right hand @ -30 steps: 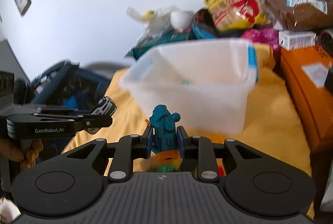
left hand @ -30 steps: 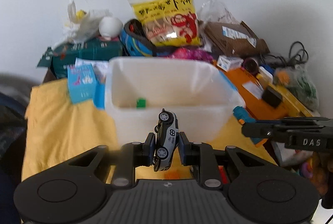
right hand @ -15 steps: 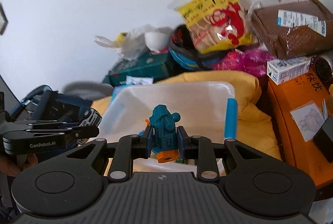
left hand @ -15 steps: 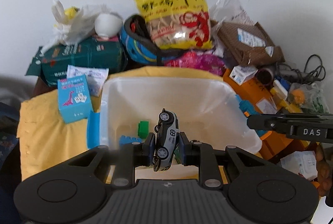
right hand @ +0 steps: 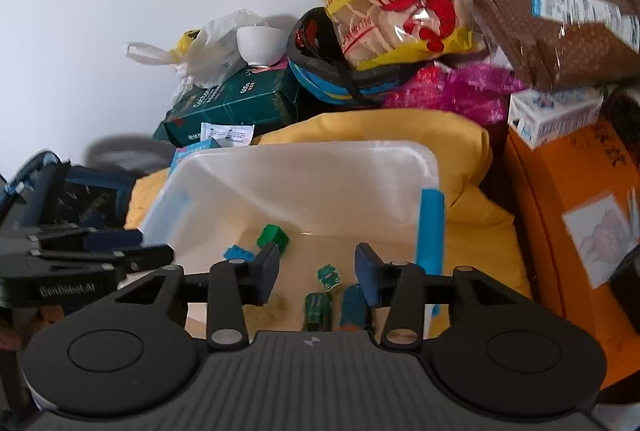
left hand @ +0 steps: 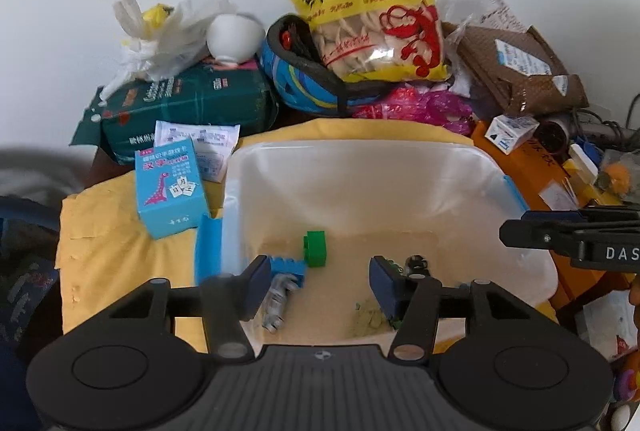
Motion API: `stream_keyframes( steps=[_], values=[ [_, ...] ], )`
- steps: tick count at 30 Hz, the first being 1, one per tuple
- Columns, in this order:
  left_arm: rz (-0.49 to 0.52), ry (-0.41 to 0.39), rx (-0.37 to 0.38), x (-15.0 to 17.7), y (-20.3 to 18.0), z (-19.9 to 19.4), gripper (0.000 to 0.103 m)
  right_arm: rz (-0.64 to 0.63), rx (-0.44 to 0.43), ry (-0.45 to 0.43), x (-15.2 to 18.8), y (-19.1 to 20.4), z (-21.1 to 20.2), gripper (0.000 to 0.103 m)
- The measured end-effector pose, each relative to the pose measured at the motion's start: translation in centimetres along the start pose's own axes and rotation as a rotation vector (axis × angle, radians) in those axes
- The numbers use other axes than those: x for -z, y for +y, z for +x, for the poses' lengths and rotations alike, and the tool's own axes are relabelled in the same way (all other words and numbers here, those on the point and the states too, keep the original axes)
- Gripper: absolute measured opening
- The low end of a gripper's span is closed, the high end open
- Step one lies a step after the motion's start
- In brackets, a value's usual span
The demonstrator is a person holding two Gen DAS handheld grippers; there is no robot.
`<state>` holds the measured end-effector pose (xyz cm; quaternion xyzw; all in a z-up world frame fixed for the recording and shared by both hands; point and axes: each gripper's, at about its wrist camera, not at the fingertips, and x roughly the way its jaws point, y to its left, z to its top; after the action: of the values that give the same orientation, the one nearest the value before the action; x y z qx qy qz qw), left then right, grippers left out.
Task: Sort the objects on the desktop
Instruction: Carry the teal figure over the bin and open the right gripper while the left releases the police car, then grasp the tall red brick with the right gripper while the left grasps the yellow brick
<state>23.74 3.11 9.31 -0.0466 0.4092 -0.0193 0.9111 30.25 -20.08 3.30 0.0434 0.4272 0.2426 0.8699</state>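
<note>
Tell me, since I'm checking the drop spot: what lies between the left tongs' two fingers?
In the left wrist view, the left tongs stand open over the clear bin; between the fingers shows bare bin floor, with the green block just beyond.

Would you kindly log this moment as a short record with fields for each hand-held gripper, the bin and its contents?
left hand-held gripper: open, empty, over the bin
right hand-held gripper: open, empty, over the bin
bin: translucent white plastic tub on a yellow cloth
contents: green block, blue brick, silver toy car, teal toy robot, dark green toy car
beside bin: blue card box, on its left
</note>
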Motion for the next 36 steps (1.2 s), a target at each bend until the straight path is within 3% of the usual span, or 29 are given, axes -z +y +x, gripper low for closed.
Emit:
stream_keyframes(
  steps=[5,10,13,16,20,24,27,29,36],
  values=[
    [0.059,-0.079,0.025,6.0,-1.4,-4.2,0.059,-0.067,-0.035,-0.072,2.9,1.0,-2.7,0.047],
    [0.032,0.001,0.058,15.5,-3.7,-6.1,0.058,-0.173,-0.056,-0.132,11.3,2.2,-5.8,0.044],
    [0.064,0.069,0.093,20.1,-5.9,-5.6,0.058,-0.179,-0.019,-0.044,16.3,1.7,-4.7,0.039],
    [0.103,0.126,0.107,22.6,-7.6,-4.4,0.058,-0.151,0.018,0.031,19.4,0.9,-3.1,0.035],
    [0.09,0.193,0.137,23.8,-7.8,-2.5,0.057,-0.171,0.042,0.079,20.9,1.0,-1.6,0.033],
    [0.049,0.21,0.122,23.8,-7.4,-1.0,0.055,-0.196,0.076,0.098,20.8,1.2,-0.4,0.032],
    [0.052,0.193,0.125,23.9,-7.5,-0.6,0.044,-0.194,0.109,0.089,21.0,1.0,0.0,0.032],
    [0.087,0.177,0.12,24.0,-7.8,-0.5,0.032,-0.192,0.114,0.087,20.7,0.8,0.3,0.031],
    [0.096,0.127,0.123,23.6,-7.0,-2.1,0.029,-0.162,0.084,0.099,20.6,0.1,0.8,0.025]
  ],
)
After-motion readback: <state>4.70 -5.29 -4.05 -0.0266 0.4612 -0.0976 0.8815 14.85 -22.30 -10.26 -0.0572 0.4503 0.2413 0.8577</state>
